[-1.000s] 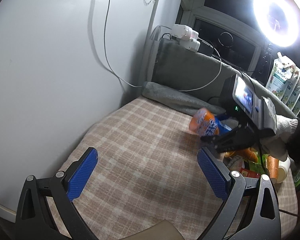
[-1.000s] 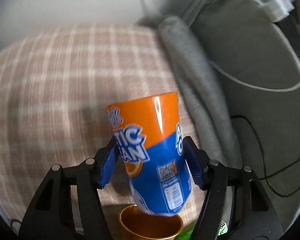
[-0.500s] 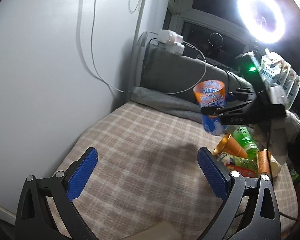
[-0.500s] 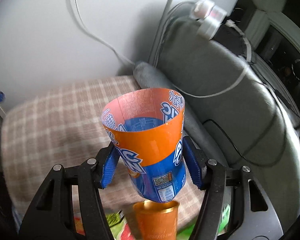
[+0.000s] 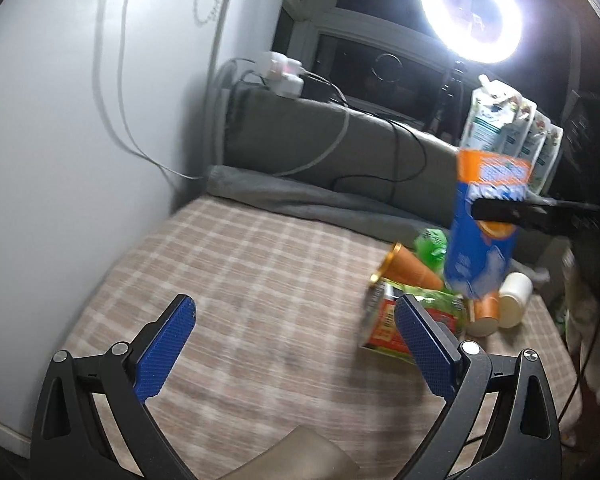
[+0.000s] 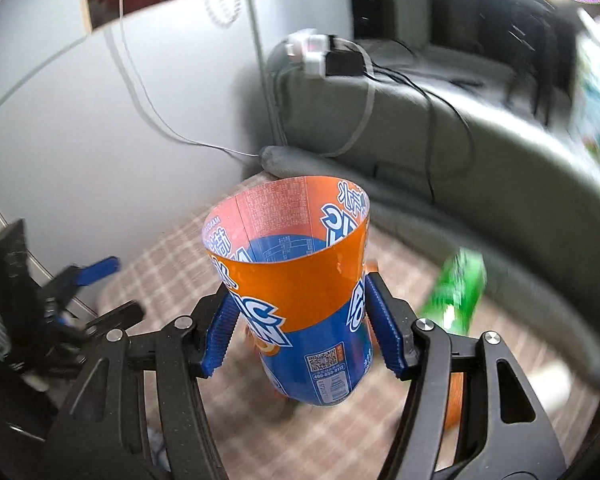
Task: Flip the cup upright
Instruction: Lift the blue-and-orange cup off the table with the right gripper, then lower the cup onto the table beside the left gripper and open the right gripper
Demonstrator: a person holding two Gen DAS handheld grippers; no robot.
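Observation:
The cup is an orange and blue plastic cup with white lettering. My right gripper is shut on its sides and holds it upright, mouth up, in the air over the checked cloth. In the left wrist view the cup hangs at the right, above a pile of items, with a right gripper finger across it. My left gripper is open and empty, low over the cloth; it also shows at the left of the right wrist view.
A pile lies at the cloth's right: an orange cone cup, a green bottle, a red and green packet, white-capped bottles. A grey cushion with cables and a power strip stands behind. A ring light glares.
My right gripper has turned the cup from mouth-down near the cloth to upright, lifted it and carried it right over the pile. My left gripper stayed open and low.

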